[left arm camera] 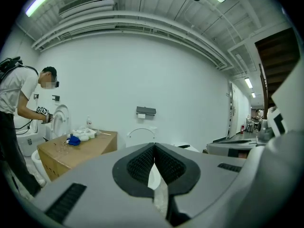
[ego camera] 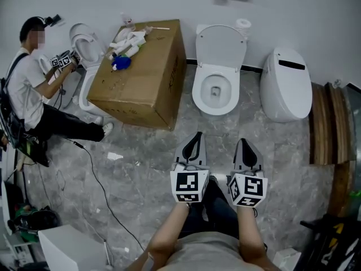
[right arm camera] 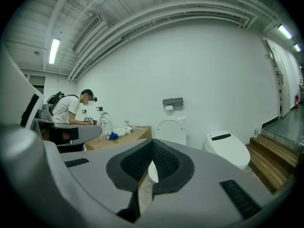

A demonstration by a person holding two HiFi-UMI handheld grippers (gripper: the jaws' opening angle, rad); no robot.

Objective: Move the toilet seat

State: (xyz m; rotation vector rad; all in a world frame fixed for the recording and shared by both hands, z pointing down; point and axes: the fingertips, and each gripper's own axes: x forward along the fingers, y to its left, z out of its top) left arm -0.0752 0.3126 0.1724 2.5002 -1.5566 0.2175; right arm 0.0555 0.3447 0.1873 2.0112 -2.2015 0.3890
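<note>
A white toilet (ego camera: 215,89) stands against the far wall with its seat and lid (ego camera: 220,46) raised upright; the bowl is open. In the head view my left gripper (ego camera: 196,139) and right gripper (ego camera: 246,145) hover side by side over the marble floor, short of the bowl's front and apart from it. Both are shut with nothing between the pads. The raised lid (left arm camera: 140,133) shows just above the left gripper (left arm camera: 154,147) in its own view. It appears again as the lid (right arm camera: 171,131) above the right gripper (right arm camera: 152,144).
A big cardboard box (ego camera: 141,78) with white and blue items on top sits left of the toilet. A second, closed toilet (ego camera: 286,83) stands at the right, beside wooden steps (ego camera: 330,123). A person (ego camera: 34,95) crouches at another toilet far left. A cable (ego camera: 98,191) runs across the floor.
</note>
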